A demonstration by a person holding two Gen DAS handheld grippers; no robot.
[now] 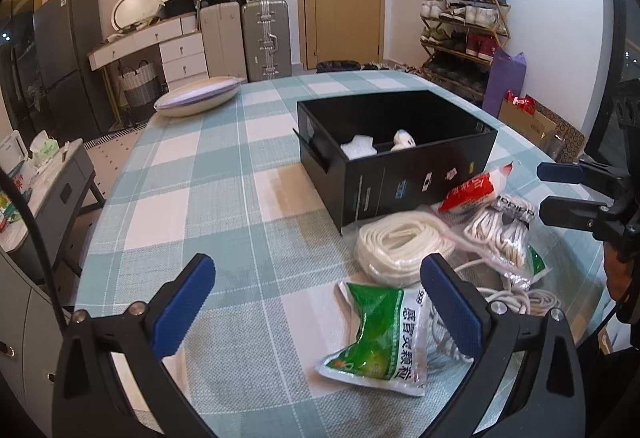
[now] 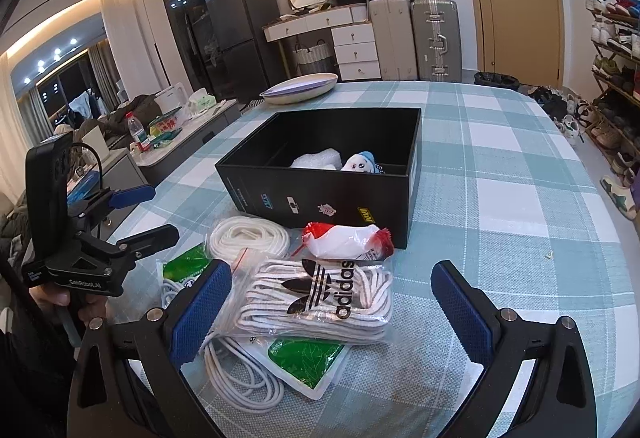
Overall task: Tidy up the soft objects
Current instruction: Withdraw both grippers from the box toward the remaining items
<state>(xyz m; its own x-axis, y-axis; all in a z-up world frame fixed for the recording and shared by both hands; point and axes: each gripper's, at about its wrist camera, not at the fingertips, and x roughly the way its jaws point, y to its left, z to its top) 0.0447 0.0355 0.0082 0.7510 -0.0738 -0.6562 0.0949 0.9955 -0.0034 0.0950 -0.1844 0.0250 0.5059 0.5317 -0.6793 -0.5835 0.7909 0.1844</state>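
Blue-padded jaws of both grippers spread wide, empty, above bagged laces (image 2: 320,298) near black box (image 2: 332,197).

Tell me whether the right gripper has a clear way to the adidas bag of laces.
Probably yes. The right gripper is open, with the adidas bag lying on top of the pile directly ahead between its fingers. Nothing covers the bag, and the left gripper stays off to the side.
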